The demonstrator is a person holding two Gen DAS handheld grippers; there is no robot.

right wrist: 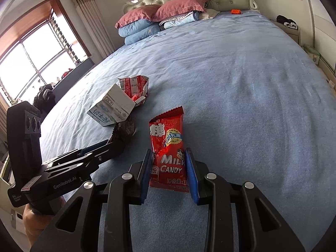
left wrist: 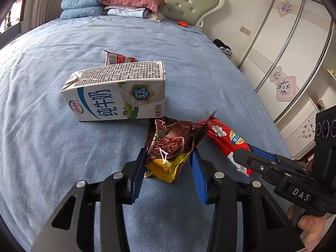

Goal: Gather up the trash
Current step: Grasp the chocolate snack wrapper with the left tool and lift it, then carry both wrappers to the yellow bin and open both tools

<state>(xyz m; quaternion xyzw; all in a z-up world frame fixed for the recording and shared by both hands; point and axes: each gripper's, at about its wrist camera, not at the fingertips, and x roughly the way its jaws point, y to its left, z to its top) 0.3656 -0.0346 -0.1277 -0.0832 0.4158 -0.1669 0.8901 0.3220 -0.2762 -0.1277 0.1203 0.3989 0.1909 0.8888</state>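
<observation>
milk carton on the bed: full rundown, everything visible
The milk carton is a white paper-like brick with blue Chinese lettering, a green splash graphic and a fine-print panel. It lies on its side on the blue bedspread, looking intact with folded end flaps. A red-and-white wrapper lies just behind it; the brown snack wrapper sits at its near corner, contact unclear. Neither gripper touches it.

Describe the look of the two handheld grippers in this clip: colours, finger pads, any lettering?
Both are matt black with angular linkage arms, silver pivot pins and ribbed blue pads on the fingers. The right gripper shows white "DAS" lettering on its body. The left gripper reads "GenRobot.AI", carries a small label and has a black block with round lenses on top. Bare hands hold the handles; no sleeves show.
</observation>
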